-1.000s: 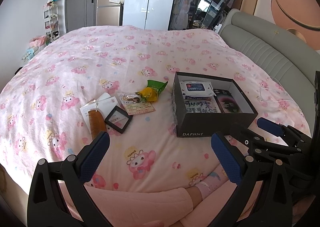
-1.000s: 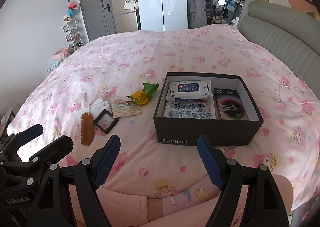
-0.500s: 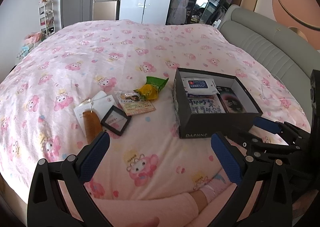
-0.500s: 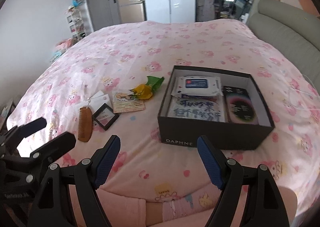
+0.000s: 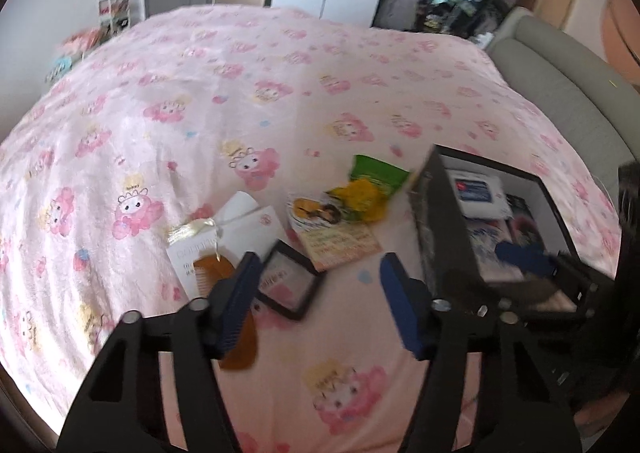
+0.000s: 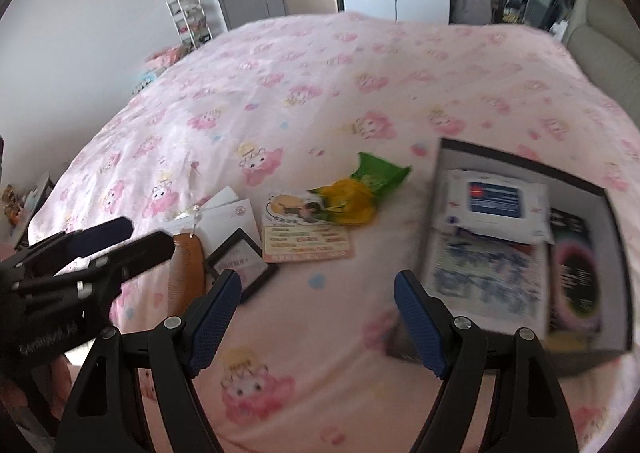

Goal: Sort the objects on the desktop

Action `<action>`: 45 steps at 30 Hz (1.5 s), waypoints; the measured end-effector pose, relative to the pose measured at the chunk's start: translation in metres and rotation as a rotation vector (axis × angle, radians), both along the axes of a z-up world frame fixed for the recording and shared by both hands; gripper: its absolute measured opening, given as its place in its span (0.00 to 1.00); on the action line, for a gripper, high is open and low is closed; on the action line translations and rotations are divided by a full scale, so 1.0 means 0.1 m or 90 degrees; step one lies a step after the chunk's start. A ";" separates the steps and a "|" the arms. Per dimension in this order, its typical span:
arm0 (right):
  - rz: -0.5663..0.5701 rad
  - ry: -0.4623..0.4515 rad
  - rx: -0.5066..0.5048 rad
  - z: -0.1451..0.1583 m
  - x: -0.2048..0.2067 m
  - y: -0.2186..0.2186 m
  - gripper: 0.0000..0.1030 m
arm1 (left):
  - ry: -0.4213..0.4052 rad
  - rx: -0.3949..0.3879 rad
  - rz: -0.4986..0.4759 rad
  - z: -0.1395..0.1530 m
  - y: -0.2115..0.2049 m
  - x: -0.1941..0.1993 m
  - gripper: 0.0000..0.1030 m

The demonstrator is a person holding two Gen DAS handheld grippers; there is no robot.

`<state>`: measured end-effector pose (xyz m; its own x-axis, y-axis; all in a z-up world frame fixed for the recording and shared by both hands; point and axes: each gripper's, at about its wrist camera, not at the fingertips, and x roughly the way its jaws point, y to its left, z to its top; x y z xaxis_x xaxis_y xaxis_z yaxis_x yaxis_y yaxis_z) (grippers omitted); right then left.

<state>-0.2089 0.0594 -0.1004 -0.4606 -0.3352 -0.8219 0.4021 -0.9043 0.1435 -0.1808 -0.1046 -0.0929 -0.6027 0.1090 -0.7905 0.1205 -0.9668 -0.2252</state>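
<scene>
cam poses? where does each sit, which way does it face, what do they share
Left wrist: on the left gripper, looking forward and down along its open fingers at the bed; comb and frame just ahead, box to the right; right gripper shows over the box.
Right wrist: on the right gripper, facing likewise, box ahead-right; left gripper shows at left, over the comb.
Shared: comb, frame, box, bed.

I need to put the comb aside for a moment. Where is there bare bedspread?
Free: the bedspread beyond the green packet, and between the black frame and box. Crowded: around the comb and cards.
</scene>
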 end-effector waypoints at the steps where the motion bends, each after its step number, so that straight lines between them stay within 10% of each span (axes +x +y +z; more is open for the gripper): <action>1: 0.004 -0.012 -0.002 -0.06 -0.07 -0.07 0.74 | -0.008 0.008 0.005 -0.05 -0.04 -0.09 0.55; 12: -0.140 -0.035 0.088 -0.72 -1.01 -0.42 0.68 | -0.107 0.122 0.047 -0.71 -0.25 -1.18 0.55; 25: -0.209 -0.136 0.036 -1.32 -1.34 -0.29 0.68 | -0.158 0.255 0.011 -1.45 -0.24 -1.60 0.36; 29: -0.175 -0.112 -0.008 -1.29 -1.34 -0.30 0.51 | -0.143 0.268 0.002 -1.50 -0.20 -1.71 0.43; 45: -0.091 -0.072 0.010 -0.86 -0.90 -0.51 0.39 | -0.160 0.234 0.005 -1.46 -0.11 -1.42 0.35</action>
